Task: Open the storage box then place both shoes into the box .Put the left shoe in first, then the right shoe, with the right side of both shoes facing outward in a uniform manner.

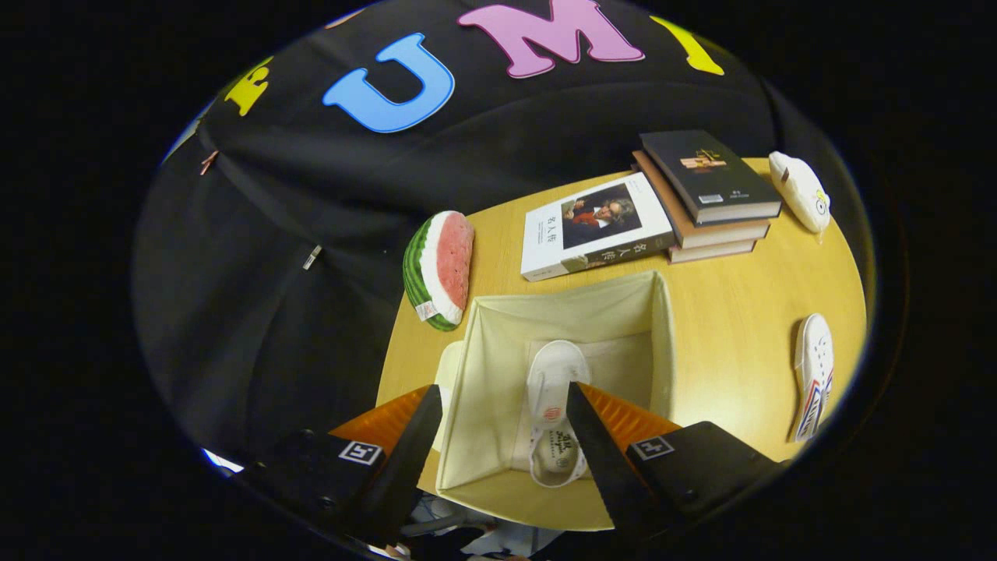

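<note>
Wooden table (724,327) bears the open storage box (498,327), one shoe (554,405) inside, between the gripper (502,401)'s wide-spread fingers.

You are working in a staged recording booth, not a lived-in room: black cloth (257,257) hangs as the wall behind a round wooden tabletop (732,312). Household props lie there: stacked books (705,199), a watermelon-slice cushion (440,269).

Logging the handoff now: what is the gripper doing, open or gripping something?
Gripper: open, holding nothing; fingers spread above the storage box, with the white shoe lying inside the box between them.
</note>
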The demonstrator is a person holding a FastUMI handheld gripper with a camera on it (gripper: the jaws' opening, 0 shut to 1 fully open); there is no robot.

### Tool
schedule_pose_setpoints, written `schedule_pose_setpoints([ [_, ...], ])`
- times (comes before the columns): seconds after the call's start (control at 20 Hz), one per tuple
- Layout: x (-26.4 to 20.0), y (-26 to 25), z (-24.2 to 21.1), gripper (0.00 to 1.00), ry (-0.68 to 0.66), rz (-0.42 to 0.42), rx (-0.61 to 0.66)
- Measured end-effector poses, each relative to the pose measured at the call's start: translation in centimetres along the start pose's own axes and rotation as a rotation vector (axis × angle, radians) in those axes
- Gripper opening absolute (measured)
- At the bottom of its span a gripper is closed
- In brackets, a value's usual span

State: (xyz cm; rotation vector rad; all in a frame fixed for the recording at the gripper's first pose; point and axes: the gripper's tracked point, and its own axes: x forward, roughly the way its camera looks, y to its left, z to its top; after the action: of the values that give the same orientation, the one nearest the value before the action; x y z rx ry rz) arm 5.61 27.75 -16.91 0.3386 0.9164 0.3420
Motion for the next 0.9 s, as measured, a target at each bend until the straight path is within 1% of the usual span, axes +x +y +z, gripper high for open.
schedule_pose_setpoints([
  [0.25, -5.7, -6.0, 1.9, 0.99, -0.080, -0.049, -0.092],
  [0.5, -9.8, -14.0, 2.6, 0.99, -0.144, -0.154, -0.159],
  [0.6, -11.2, -17.2, 2.3, 0.99, -0.142, -0.187, -0.162],
  [0.9, -14.8, -28.8, 1.6, 0.99, -0.119, -0.323, -0.131],
])
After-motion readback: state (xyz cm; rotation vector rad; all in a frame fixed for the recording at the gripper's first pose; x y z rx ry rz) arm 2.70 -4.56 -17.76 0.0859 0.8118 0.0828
